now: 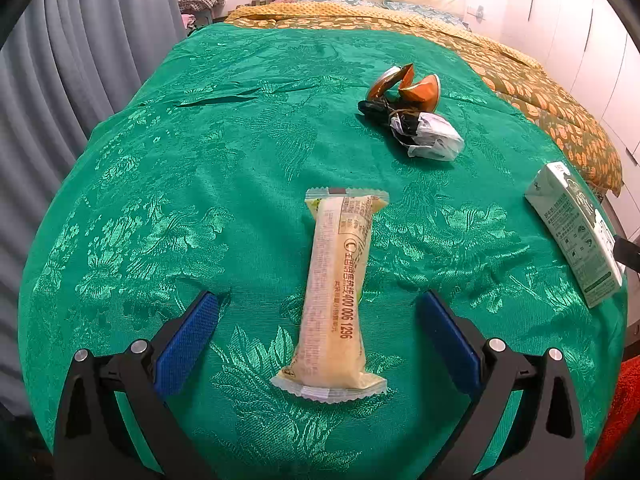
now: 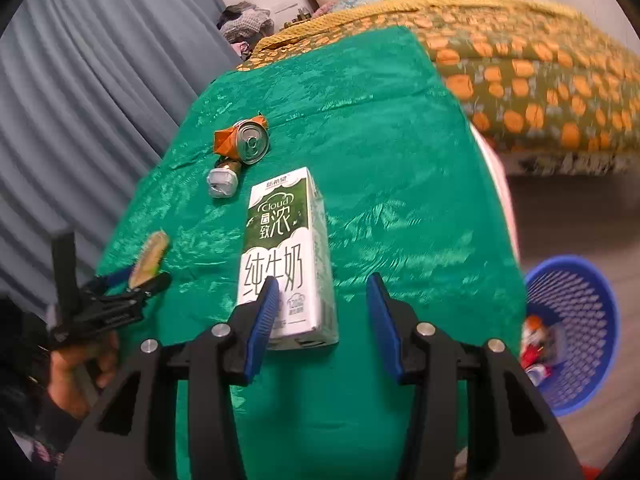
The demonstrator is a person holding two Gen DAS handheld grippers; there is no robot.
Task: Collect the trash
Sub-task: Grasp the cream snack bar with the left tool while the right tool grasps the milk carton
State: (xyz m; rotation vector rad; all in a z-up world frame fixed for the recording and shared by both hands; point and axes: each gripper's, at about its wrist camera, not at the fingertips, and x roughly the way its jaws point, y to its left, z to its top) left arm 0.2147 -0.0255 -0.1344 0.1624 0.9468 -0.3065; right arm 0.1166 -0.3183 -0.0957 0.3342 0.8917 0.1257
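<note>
We see a table draped in a shiny green floral-patterned cloth (image 1: 240,128), with a bed under an orange-flowered olive quilt (image 2: 540,80) behind it and grey pleated curtains (image 1: 80,80) to one side. On the floor beside the table stands a round blue plastic mesh basket (image 2: 580,320) with some wrappers inside. A white and green milk carton (image 2: 284,252) lies flat on the cloth between the spread blue pads of the right gripper (image 2: 322,288); one pad overlaps the carton's edge, and we cannot tell whether it touches. The left gripper (image 1: 320,308) has its jaws spread wide around a long pale yellow sealed snack packet (image 1: 336,292), not touching it. Farther back lie a crushed orange drink can (image 1: 404,84) and, just beside it, a small crumpled black and white wrapper (image 1: 432,136).
</note>
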